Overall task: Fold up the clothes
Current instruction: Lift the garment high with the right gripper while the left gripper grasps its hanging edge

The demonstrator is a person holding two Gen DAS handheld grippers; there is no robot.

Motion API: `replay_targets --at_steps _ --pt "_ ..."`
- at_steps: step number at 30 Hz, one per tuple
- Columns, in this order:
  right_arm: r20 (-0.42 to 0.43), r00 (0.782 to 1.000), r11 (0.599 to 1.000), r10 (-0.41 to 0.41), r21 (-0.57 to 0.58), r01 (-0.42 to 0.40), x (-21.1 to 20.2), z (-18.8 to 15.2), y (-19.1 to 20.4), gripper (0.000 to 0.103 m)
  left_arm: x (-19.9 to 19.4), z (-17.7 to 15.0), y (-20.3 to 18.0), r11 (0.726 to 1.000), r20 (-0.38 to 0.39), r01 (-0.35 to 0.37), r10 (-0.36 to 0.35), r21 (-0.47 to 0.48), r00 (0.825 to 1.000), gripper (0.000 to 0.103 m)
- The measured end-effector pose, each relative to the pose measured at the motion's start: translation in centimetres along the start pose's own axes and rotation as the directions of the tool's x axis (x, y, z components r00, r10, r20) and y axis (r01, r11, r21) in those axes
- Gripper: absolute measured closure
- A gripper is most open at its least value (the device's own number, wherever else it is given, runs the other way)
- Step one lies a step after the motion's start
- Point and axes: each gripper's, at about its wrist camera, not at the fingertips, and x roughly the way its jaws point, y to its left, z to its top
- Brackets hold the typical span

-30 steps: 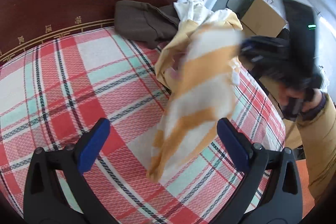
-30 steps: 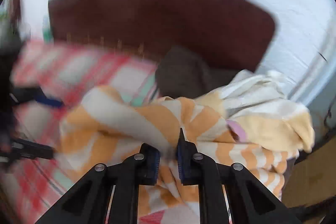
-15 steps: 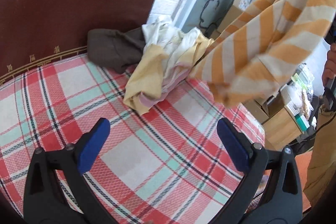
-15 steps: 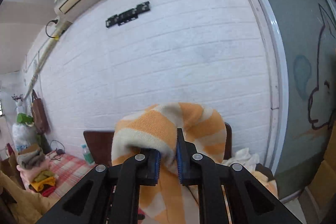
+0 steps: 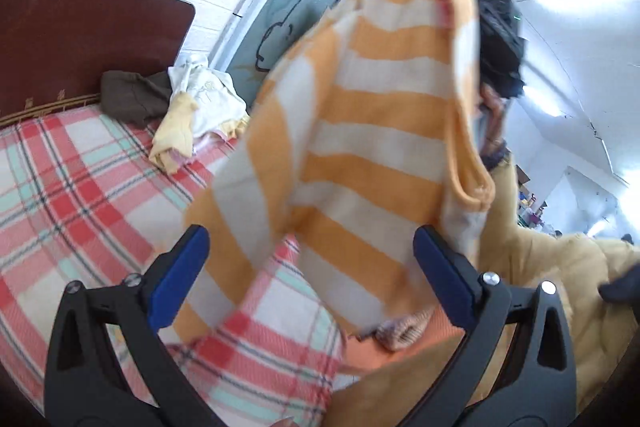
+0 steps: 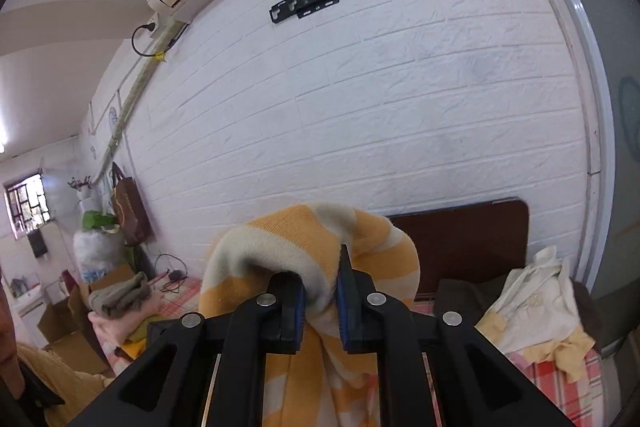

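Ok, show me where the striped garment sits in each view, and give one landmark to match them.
Left wrist: the striped garment hangs in the middle of the picture, from the top down between the open left gripper.
Right wrist: the striped garment is low and central, pinched in the right gripper.
Shared landmark: the brown headboard.

Knit, woven cloth and matt plastic

The striped sweater (image 5: pixel 372 131) is showing a soft, ribbed orange-and-white knit; the bed (image 5: pixel 80 187) is wearing a coarse woven plaid cover; the headboard (image 5: pixel 80 39) is looking like smooth, dark wood; the fingers (image 5: pixel 180 277) are looking like matt black plastic with blue pads.
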Motion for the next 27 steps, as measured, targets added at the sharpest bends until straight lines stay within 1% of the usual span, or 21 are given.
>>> replay_targets --at_steps 2,4,7,11,16,17,19,21,22,23,24,25,27 --pt "-0.023 0.999 1.0 0.027 0.017 -0.026 1.4 -0.9 0.8 0.091 -0.8 -1.8 -0.4 1.0 -0.016 -0.007 0.007 -0.01 1.0 0.001" --pt "-0.04 0.999 0.999 0.033 0.018 -0.032 2.7 -1.6 2.1 0.091 -1.0 -3.3 -0.7 1.0 -0.035 -0.019 0.018 -0.022 0.999 0.001" --pt "-0.053 0.998 0.999 0.037 0.018 -0.036 4.3 -2.1 4.0 0.091 -0.7 -4.7 -1.1 0.999 -0.044 -0.025 0.024 -0.02 0.999 0.001" --pt "-0.047 0.999 1.0 0.02 0.024 -0.019 5.1 -2.3 5.9 0.091 -0.3 -5.1 -0.9 0.999 -0.02 -0.038 0.037 -0.024 0.999 0.001" --pt "-0.04 0.999 0.999 0.033 0.017 -0.032 5.2 -2.2 8.2 0.091 -1.1 -4.4 0.1 0.997 0.043 -0.067 0.069 -0.046 0.997 0.001" --pt "-0.036 0.999 0.999 0.038 0.015 -0.037 5.1 -2.2 8.7 0.091 -1.4 -4.4 0.1 0.997 0.053 -0.07 0.072 -0.043 0.996 0.001" --pt "-0.029 0.998 0.999 0.05 0.016 -0.05 4.9 -2.1 9.4 0.091 -2.1 -4.3 -0.2 0.994 0.084 -0.102 0.104 -0.025 0.991 0.001" --pt "-0.034 0.998 0.998 0.06 0.008 -0.06 4.8 -2.2 10.1 0.091 -3.0 -4.2 -0.7 0.99 0.108 -0.142 0.142 -0.002 0.984 0.017" --pt "-0.037 0.997 0.998 0.061 0.001 -0.061 4.7 -2.2 10.5 0.091 -3.5 -4.0 -1.0 0.986 0.106 -0.165 0.163 0.008 0.981 0.039" --pt "-0.039 0.997 0.998 0.062 -0.004 -0.062 4.6 -2.3 10.8 0.091 -3.9 -3.9 -1.1 0.984 0.102 -0.178 0.176 0.014 0.979 0.064" --pt "-0.041 0.997 0.998 0.063 -0.009 -0.063 4.6 -2.4 11.2 0.09 -4.4 -3.7 -1.2 0.983 0.102 -0.183 0.181 0.013 0.978 0.076" --pt "-0.041 0.997 0.998 0.062 -0.012 -0.062 4.5 -2.5 11.6 0.091 -5.1 -3.6 -1.3 0.981 0.11 -0.193 0.19 0.016 0.976 0.091" --pt "-0.028 0.998 0.998 0.065 -0.025 -0.065 3.8 -2.5 12.2 0.09 -7.4 -3.2 -1.7 0.974 0.147 -0.227 0.222 0.016 0.964 0.092"
